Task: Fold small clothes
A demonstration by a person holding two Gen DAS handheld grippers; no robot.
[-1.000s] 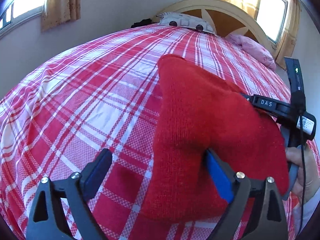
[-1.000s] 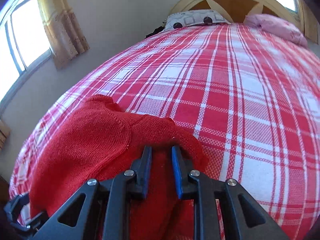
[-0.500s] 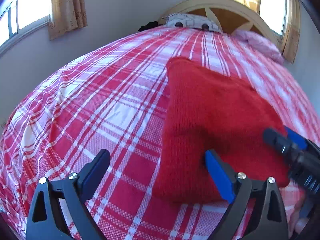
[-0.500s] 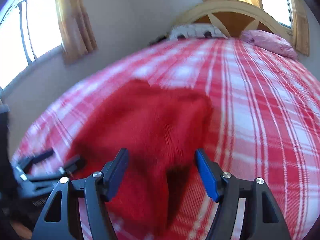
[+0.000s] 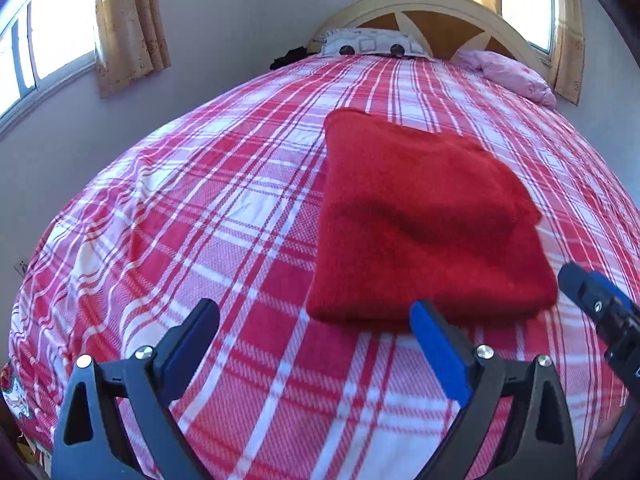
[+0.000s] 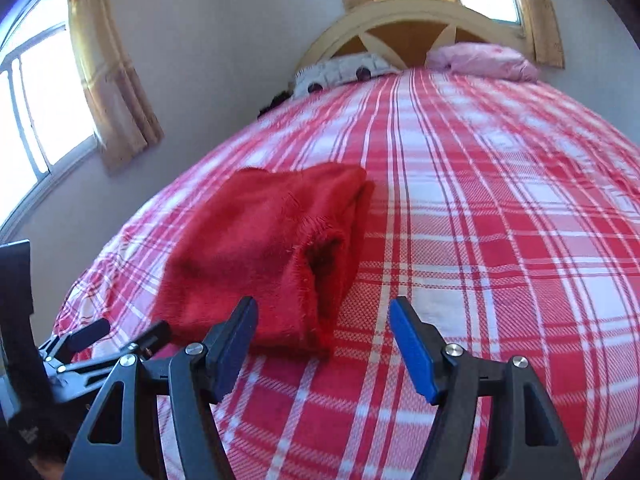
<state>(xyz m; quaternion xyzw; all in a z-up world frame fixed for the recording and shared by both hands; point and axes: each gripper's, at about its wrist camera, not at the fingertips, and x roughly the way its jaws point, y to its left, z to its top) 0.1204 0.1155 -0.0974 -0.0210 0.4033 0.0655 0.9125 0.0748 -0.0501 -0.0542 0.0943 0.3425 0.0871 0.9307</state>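
- I am taking the red knit garment (image 5: 424,224) as my landmark: it is lying folded into a thick, roughly square pad on the red-and-white plaid bedspread (image 5: 224,216), nearer the foot of the bed than the headboard (image 5: 424,20).
- My left wrist camera is showing the garment's smooth top face and its near folded edge; my right wrist camera is showing what that view hides, the stacked layers and a dark open pocket along the garment's right side (image 6: 328,256).
- I am counting one garment, two pillows beyond it against the headboard (a white one with dark circles (image 5: 368,42) and a pink one (image 5: 508,74)), two curtained windows, and two grippers.
- My left gripper (image 5: 316,320) is pointing down at the bedspread just short of the garment's near edge, jaws standing wide with nothing between them; its blue pad (image 5: 438,356) is sitting just in front of that edge, and I cannot tell whether it is touching.
- My right gripper (image 6: 324,316) is tilting down toward the garment's near right corner, and its jaws have just been opening; they are standing wide and holding nothing, the corner showing between the fingertips.
- Each camera is catching the other gripper at its frame edge, beside the garment.
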